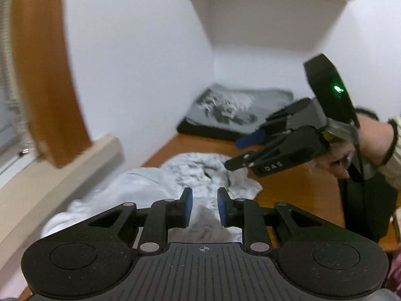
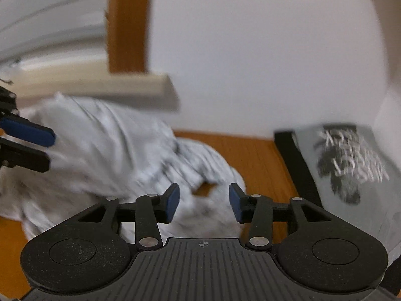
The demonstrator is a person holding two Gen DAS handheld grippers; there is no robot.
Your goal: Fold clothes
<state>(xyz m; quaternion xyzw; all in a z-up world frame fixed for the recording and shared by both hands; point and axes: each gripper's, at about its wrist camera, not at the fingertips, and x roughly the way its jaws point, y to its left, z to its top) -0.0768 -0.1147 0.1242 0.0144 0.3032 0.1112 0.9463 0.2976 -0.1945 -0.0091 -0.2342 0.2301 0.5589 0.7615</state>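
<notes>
I'm holding my left gripper over a crumpled white garment that is lying on the wooden tabletop. My left jaws are standing a little way apart, blue pads facing each other, with nothing pinched between them; the white cloth is showing through the gap, below the tips.

My right gripper is hanging over the near edge of the same white garment, and its jaws are spread wider than the left ones, pads clear of the fabric as far as I can see. A small gap in the cloth is showing bare wood just beyond the tips.

From the left wrist view I'm seeing the right gripper coming in from the right side, held in a hand with a striped cuff, its tips just over the far right part of the garment; whether they are touching it I cannot tell through the blur.

Back in the corner against the white wall, a folded grey shirt with a dark print is sitting on top of a folded black garment, well apart from the white one. A wooden frame and a pale ledge are running along the left.
</notes>
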